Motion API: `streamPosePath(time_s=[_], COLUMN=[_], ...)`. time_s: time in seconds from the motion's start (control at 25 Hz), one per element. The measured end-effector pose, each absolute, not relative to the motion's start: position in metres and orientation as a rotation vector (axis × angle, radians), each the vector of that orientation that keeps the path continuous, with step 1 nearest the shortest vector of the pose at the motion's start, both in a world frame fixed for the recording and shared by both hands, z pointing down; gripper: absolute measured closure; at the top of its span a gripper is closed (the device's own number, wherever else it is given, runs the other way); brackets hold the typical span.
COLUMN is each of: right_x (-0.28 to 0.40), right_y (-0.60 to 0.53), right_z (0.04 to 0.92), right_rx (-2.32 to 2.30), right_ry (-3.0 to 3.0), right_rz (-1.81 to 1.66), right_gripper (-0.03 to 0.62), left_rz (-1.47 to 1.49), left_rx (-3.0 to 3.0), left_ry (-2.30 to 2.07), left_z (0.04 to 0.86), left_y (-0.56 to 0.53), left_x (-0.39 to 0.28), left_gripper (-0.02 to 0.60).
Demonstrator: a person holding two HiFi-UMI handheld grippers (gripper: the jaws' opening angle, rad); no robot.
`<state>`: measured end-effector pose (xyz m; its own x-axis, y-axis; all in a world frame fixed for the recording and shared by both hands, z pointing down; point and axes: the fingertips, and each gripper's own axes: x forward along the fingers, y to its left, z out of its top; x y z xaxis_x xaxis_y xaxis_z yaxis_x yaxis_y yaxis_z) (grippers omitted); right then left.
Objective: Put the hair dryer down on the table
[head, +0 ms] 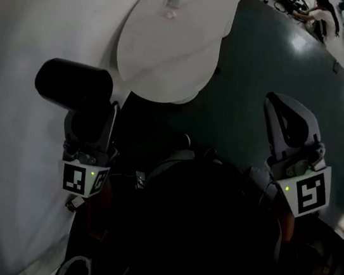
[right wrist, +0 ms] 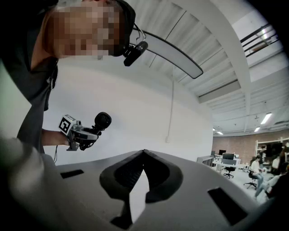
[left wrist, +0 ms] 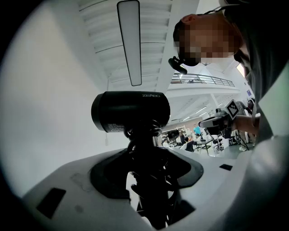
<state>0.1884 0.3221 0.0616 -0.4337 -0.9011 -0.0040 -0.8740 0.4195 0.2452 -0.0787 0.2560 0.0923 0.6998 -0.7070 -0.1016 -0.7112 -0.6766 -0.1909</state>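
Left gripper view: the left gripper [left wrist: 146, 151] is seen clamped on the handle of the black hair dryer [left wrist: 131, 111], its barrel held crosswise above the jaws. The right gripper [right wrist: 143, 153] is shown closed, its tips meeting on nothing. In the head view, the dryer is held left of the round white table [head: 173, 44], clear of its top.

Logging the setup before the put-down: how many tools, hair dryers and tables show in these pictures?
Tools: 2 (left tool, right tool)
Hair dryer: 1, black, held in the left tool
Table: 1, white
Total: 4
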Motion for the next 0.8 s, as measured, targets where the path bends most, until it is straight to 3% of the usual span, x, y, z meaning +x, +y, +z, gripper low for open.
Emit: streamPosePath(time_s=[0.8], right_x=[0.171], right_y=[0.316], right_z=[0.044], right_rx=[1.730], right_ry=[-2.520], right_rz=[-0.267], right_gripper=[0.586], left_rz=[0.012], left_rx=[-2.759], left_ry=[1.011], left_z=[0.090], left_y=[0.225], left_x=[-0.094], left_gripper=[0.350])
